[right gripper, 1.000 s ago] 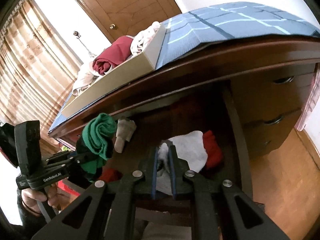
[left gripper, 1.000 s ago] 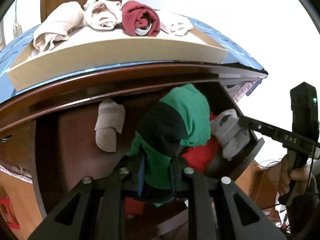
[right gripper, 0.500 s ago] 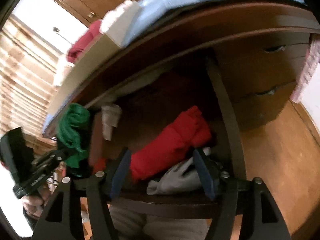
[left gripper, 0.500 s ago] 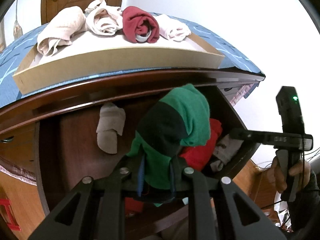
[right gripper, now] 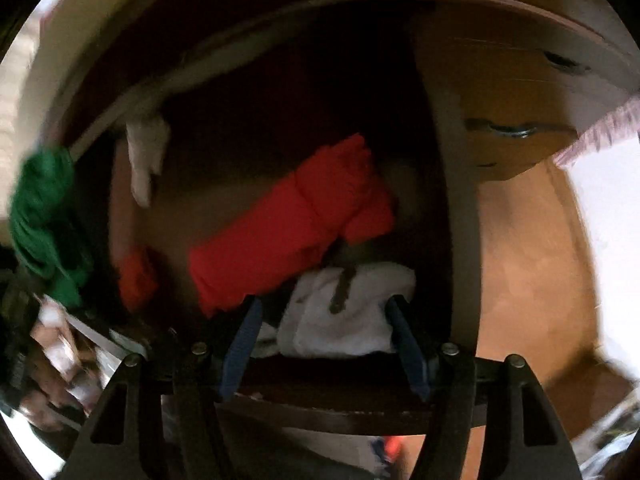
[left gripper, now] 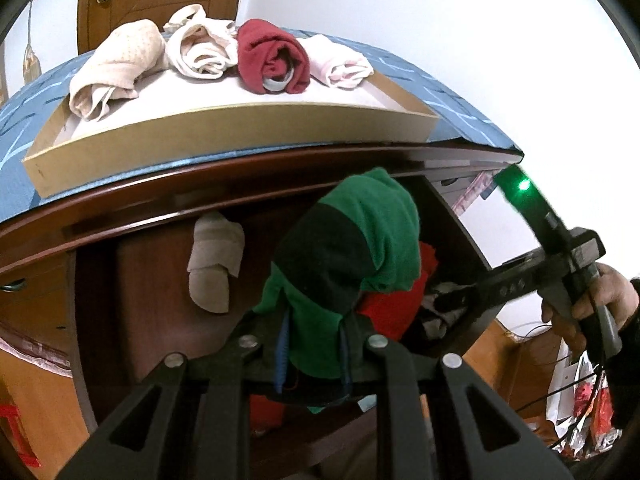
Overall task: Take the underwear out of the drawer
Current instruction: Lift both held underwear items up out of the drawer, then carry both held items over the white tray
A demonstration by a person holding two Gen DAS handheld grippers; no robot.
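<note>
My left gripper point(left gripper: 314, 354) is shut on green-and-black underwear point(left gripper: 348, 256) and holds it above the open dark wooden drawer point(left gripper: 100, 280). The green piece also shows in the right wrist view point(right gripper: 44, 216). My right gripper point(right gripper: 326, 320) is open, low in the drawer's front right, with its fingers on either side of a white-grey rolled piece point(right gripper: 344, 312). A red rolled piece point(right gripper: 288, 228) lies just behind it. A beige piece point(left gripper: 216, 260) lies at the drawer's back left. The right gripper shows in the left wrist view point(left gripper: 448, 304).
A cardboard tray point(left gripper: 240, 132) on the blue-covered dresser top holds several rolled pieces, among them a maroon one point(left gripper: 272, 60). More drawers with metal handles point(right gripper: 504, 128) stand to the right. Wooden floor point(right gripper: 528, 264) lies right of the drawer.
My right gripper has let go of the white-grey piece, opened wide and dropped down into the drawer around it. My left gripper has kept the green underwear and risen slightly.
</note>
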